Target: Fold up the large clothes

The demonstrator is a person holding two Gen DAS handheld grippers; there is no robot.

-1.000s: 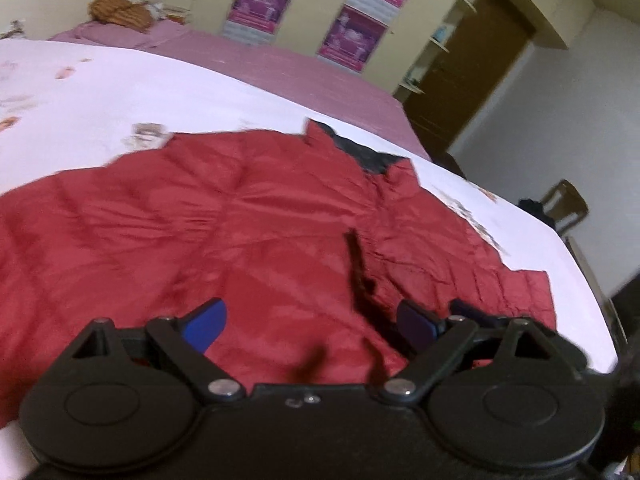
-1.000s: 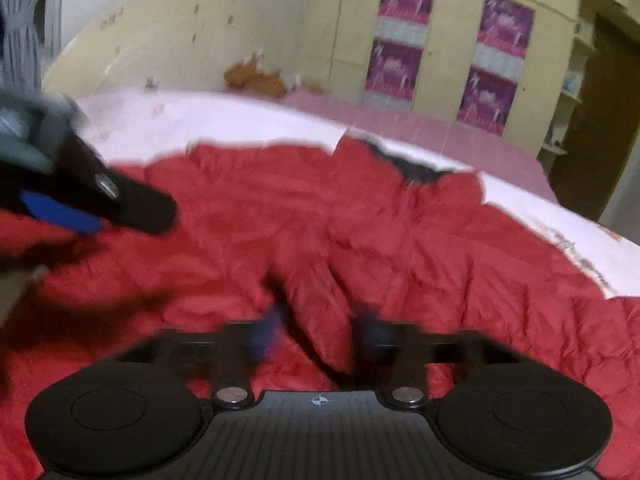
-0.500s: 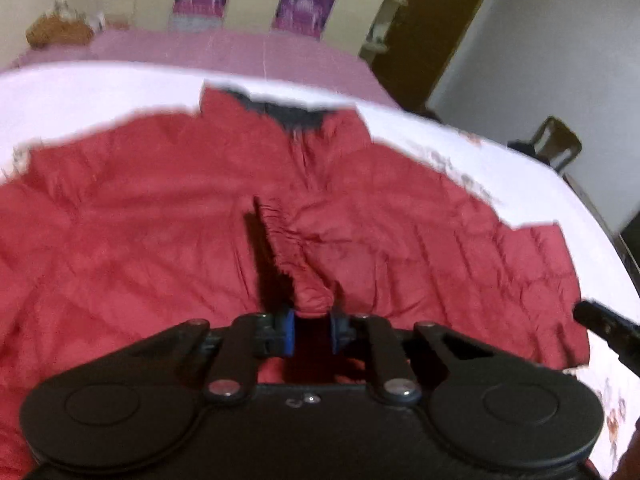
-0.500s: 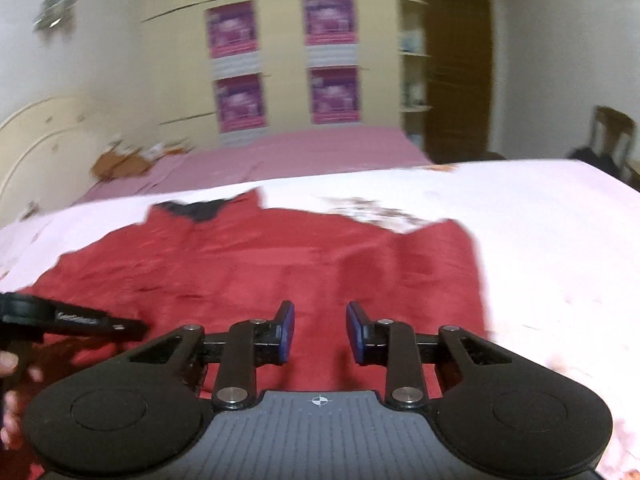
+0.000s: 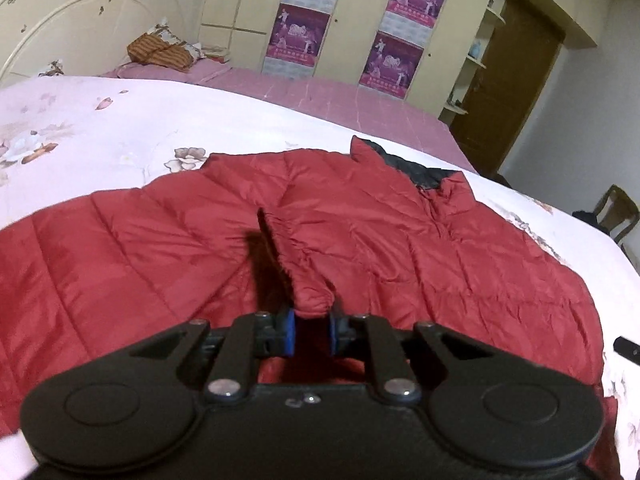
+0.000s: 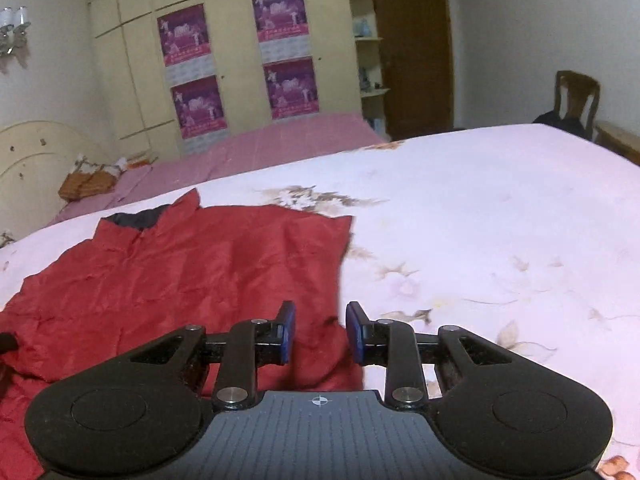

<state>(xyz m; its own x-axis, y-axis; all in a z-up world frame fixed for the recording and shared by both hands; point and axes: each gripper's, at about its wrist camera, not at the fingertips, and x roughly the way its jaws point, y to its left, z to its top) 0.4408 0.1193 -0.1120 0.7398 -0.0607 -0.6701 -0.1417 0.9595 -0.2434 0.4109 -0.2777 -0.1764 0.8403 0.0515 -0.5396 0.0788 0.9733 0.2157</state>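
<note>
A red quilted jacket (image 5: 380, 240) with a dark lining at the collar lies spread on the white floral bedcover (image 5: 120, 132). My left gripper (image 5: 312, 330) is shut on a raised ridge of the jacket's fabric near its middle and holds it pinched up. In the right wrist view the jacket (image 6: 180, 280) lies at the left, its right edge running down toward the fingers. My right gripper (image 6: 320, 332) is open and empty, low over the jacket's right edge.
A second bed with a pink cover (image 5: 340, 100) lies beyond, with a brown bundle (image 5: 160, 52) at its head. Cream wardrobes with purple posters (image 6: 288, 52) line the far wall. A wooden chair (image 6: 576, 96) and a brown door (image 6: 412, 40) stand at the right.
My left gripper closed on a fold of the jacket and now holds it raised. My right gripper swung right, from over the jacket's middle to its right edge, and stays open.
</note>
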